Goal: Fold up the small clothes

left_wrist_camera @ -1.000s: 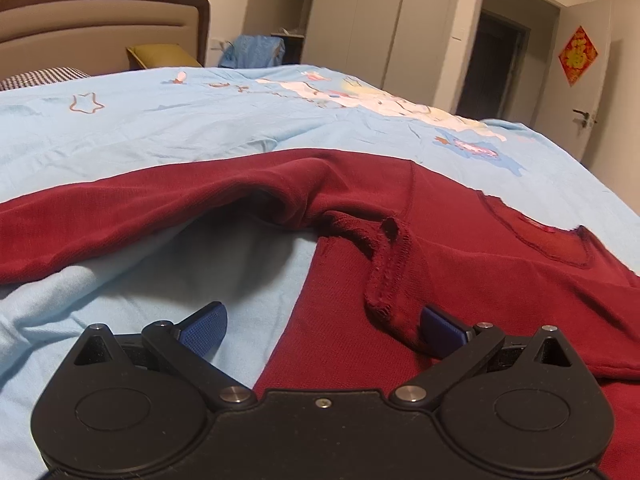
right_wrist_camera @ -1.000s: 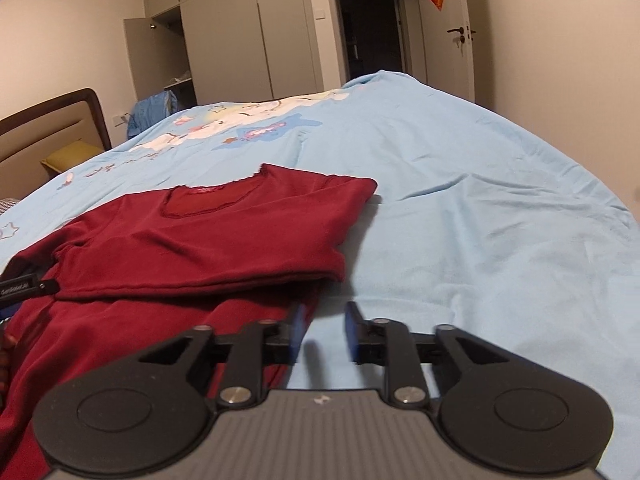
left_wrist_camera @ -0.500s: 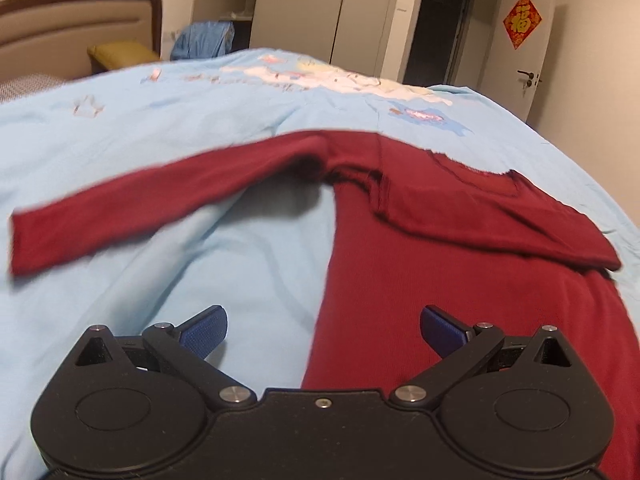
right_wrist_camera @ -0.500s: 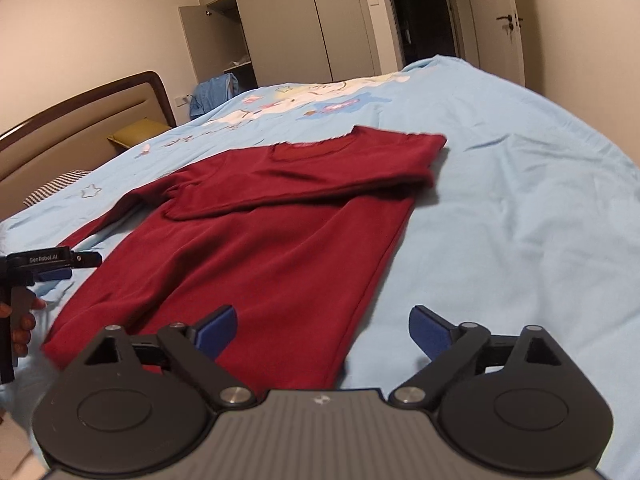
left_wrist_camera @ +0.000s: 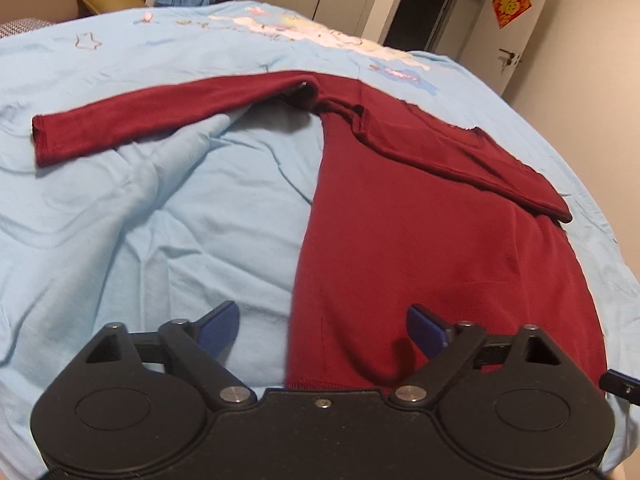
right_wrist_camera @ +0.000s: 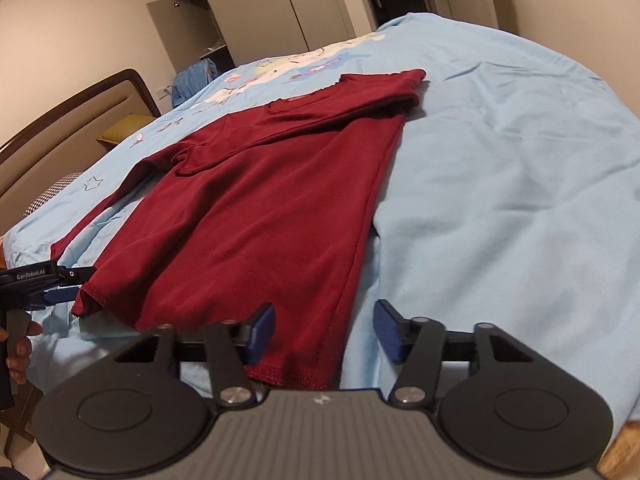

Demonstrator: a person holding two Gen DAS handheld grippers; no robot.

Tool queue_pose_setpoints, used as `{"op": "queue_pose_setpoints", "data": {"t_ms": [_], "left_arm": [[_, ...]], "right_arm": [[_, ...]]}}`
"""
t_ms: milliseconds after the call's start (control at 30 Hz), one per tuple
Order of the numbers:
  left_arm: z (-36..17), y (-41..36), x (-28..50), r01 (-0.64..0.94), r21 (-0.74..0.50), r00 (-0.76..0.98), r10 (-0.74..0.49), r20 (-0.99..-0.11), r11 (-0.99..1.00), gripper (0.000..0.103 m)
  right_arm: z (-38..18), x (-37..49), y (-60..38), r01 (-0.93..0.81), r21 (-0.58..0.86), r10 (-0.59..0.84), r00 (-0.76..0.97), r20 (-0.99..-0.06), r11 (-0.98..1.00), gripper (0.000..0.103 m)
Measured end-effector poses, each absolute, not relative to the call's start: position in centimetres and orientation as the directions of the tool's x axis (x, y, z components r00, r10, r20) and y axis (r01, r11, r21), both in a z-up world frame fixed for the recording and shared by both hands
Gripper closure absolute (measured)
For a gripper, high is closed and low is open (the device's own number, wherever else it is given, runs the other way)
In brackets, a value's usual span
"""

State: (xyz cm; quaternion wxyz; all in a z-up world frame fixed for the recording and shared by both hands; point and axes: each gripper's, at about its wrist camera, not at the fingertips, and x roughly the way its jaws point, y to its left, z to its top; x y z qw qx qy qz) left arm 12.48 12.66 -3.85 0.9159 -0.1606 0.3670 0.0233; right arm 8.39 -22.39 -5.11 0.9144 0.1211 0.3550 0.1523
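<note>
A dark red long-sleeved shirt (left_wrist_camera: 420,248) (right_wrist_camera: 264,208) lies flat on the light blue bedspread (left_wrist_camera: 160,220) (right_wrist_camera: 500,160). One sleeve (left_wrist_camera: 152,116) stretches out to the left; the other is folded across the chest (left_wrist_camera: 460,156). My left gripper (left_wrist_camera: 322,330) is open above the shirt's lower left hem corner, holding nothing. My right gripper (right_wrist_camera: 324,334) is open over the lower right hem corner (right_wrist_camera: 292,372), also empty. The left gripper (right_wrist_camera: 60,286) shows at the left edge of the right wrist view, held by a hand (right_wrist_camera: 18,354).
A padded headboard (right_wrist_camera: 64,128) and yellow pillow (left_wrist_camera: 108,0) (right_wrist_camera: 124,130) are at the bed's head. Wardrobes (right_wrist_camera: 256,12), a dark doorway (left_wrist_camera: 424,4) and a door with a red decoration (left_wrist_camera: 512,4) stand behind. The bed's near edge lies under both grippers.
Both grippers pulled back from the shirt's shoulder area to its bottom hem. The right gripper went from nearly shut to open. The left one stayed open.
</note>
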Motion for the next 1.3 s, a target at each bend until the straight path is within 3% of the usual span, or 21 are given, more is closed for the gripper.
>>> {"op": "queue_pose_setpoints", "data": {"t_ms": [133, 233, 267, 400, 500, 800, 1000, 1300], "left_arm": [[-3.9, 12.4, 12.5, -0.181, -0.268, 0.713, -0.061, -0.699, 0.946, 0.032], [-3.9, 12.3, 12.5, -0.173, -0.274, 0.705, -0.076, -0.705, 0.946, 0.052], [-3.9, 12.3, 12.4, -0.165, -0.287, 0.704, -0.092, -0.705, 0.944, 0.065], [-3.3, 11.6, 12.3, -0.159, -0.281, 0.702, -0.092, -0.706, 0.946, 0.091], [-2.4, 11.2, 11.8, -0.169, -0.287, 0.713, -0.084, -0.697, 0.943, 0.096], [1.4, 10.2, 8.3, -0.158, -0.339, 0.758, -0.106, -0.644, 0.927, 0.098], [0.4, 9.1, 5.4, -0.147, -0.365, 0.719, -0.155, -0.678, 0.919, 0.098], [-1.9, 9.3, 6.1, -0.169, -0.401, 0.689, -0.182, -0.701, 0.9, 0.092]], "right_arm": [[-5.6, 8.5, -21.9, -0.186, 0.333, 0.365, 0.688, -0.628, 0.924, 0.058], [-5.7, 8.4, -21.5, -0.17, 0.303, 0.333, 0.691, -0.641, 0.938, 0.084], [-5.7, 8.4, -21.5, -0.171, 0.299, 0.33, 0.694, -0.64, 0.939, 0.088], [-4.7, 7.8, -22.0, -0.176, 0.285, 0.32, 0.724, -0.611, 0.942, 0.097], [-3.0, 7.3, -23.2, -0.162, 0.284, 0.302, 0.764, -0.57, 0.945, 0.097], [2.0, 4.7, -27.2, -0.125, 0.214, 0.217, 0.844, -0.491, 0.969, 0.098], [2.2, 2.5, -27.7, -0.095, 0.139, 0.156, 0.825, -0.544, 0.986, 0.098], [-0.9, 3.1, -28.5, -0.027, 0.168, 0.127, 0.774, -0.62, 0.985, 0.103]]}}
